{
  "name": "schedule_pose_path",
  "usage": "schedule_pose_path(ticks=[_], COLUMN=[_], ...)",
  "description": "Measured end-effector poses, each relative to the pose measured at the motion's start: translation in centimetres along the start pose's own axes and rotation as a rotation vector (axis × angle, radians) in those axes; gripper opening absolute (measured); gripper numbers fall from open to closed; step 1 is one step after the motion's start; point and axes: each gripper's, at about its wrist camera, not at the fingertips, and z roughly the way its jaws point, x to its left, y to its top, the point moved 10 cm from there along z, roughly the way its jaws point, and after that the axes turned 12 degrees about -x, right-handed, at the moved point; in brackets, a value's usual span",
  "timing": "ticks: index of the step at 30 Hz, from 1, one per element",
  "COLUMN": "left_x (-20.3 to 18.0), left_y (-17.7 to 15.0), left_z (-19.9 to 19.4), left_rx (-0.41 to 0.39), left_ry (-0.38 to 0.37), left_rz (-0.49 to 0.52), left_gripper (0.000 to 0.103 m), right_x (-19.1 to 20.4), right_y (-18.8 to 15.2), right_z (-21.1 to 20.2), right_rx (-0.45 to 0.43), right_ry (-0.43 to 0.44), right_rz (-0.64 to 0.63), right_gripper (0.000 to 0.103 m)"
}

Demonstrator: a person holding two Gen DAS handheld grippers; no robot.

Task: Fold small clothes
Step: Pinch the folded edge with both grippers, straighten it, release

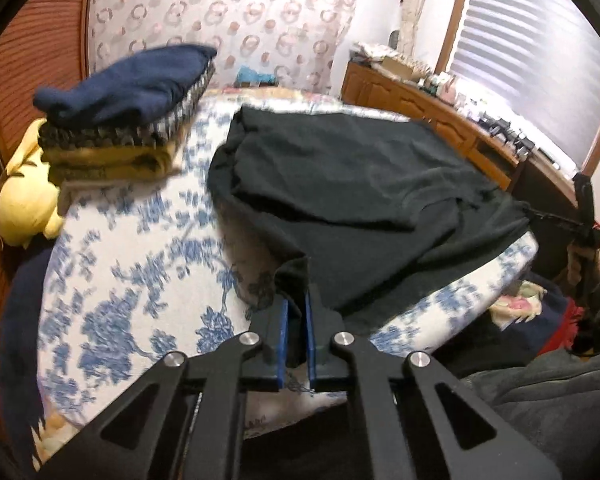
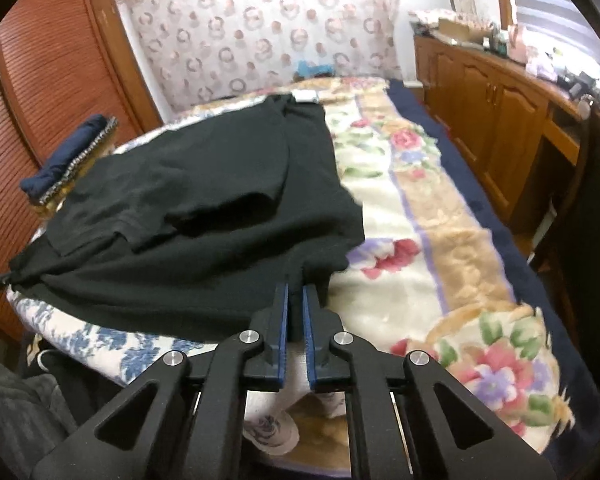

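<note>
A black T-shirt (image 1: pixel 352 184) lies spread on a round board with a blue floral cover (image 1: pixel 140 264), its sleeves folded inward. My left gripper (image 1: pixel 298 300) is shut on the shirt's near left hem corner, with black cloth pinched between the blue pads. In the right wrist view the same black T-shirt (image 2: pixel 204 216) stretches away, and my right gripper (image 2: pixel 296 296) is shut on its near right hem corner. The other gripper shows at the far right edge of the left wrist view, pulling the hem taut.
A stack of folded clothes (image 1: pixel 128 120), navy on top and yellow beneath, sits at the board's far left. A yellow plush toy (image 1: pixel 26 200) lies beside it. A flowered blanket (image 2: pixel 440 248) covers the bed to the right. Wooden cabinets (image 2: pixel 496 112) line the right wall.
</note>
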Motion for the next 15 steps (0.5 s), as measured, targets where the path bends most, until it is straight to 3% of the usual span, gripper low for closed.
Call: schedule_pose_path(ticks=[5, 8, 10, 12, 15], left_x=[0.1, 0.5, 0.7, 0.7, 0.9], left_y=[1.1, 1.0, 1.0, 1.0, 1.2], left_z=[-1.6, -1.6, -1.4, -0.8, 0.5], left_rx=[0.003, 0.013, 0.012, 0.016, 0.024], left_ry=[0.025, 0.049, 0.051, 0.052, 0.062], left_rz=[0.03, 0.045, 0.046, 0.05, 0.054], left_gripper=[0.009, 0.025, 0.028, 0.04, 0.048], right_x=[0.5, 0.7, 0.6, 0.6, 1.2], right_y=[1.5, 1.9, 2.1, 2.4, 3.0], right_z=[-2.8, -3.9, -4.0, -3.9, -3.5], right_rx=[-0.025, -0.034, -0.036, -0.045, -0.059], right_ry=[-0.014, -0.025, -0.04, -0.049, -0.03], right_rz=[-0.05, -0.07, -0.078, -0.078, -0.08], right_gripper=[0.004, 0.004, 0.01, 0.018, 0.028])
